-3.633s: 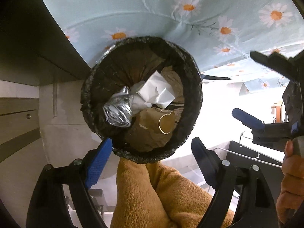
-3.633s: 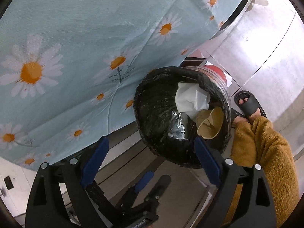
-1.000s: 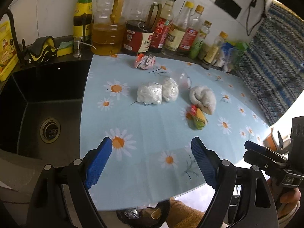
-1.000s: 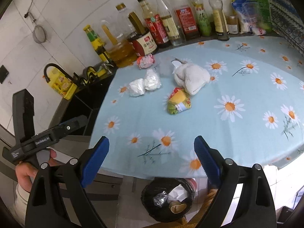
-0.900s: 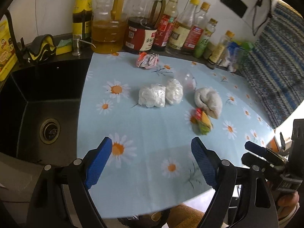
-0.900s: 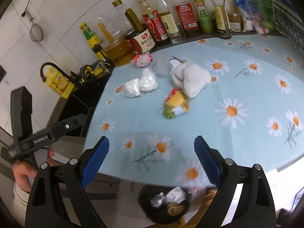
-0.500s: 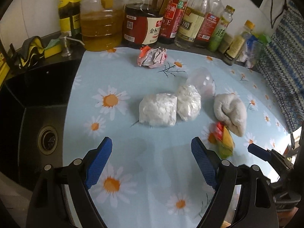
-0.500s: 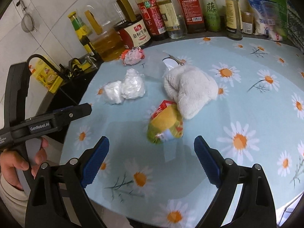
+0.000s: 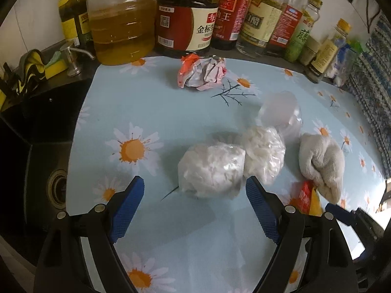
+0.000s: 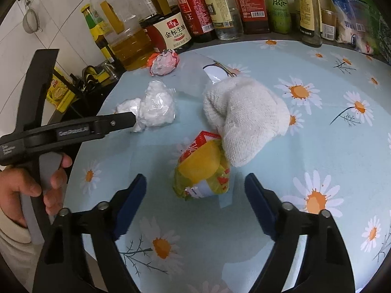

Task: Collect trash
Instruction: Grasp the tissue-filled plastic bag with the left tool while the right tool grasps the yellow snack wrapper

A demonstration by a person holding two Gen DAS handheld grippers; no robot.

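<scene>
my left gripper [image 9: 194,190] is spread wide and grasps nothing; the white plastic bundle [image 9: 211,171] lies on the daisy tablecloth [image 9: 136,112] just ahead, between its blue pads [image 9: 125,207] but not touched. my right gripper [image 10: 195,185] has just been closing a little, yet it is released too; the yellow snack wrapper [image 10: 202,173] lies between its fingertips, touching the white towel [image 10: 244,112]. a crumpled red paper [image 9: 201,73] waits near the bottles [image 9: 185,22].
</scene>
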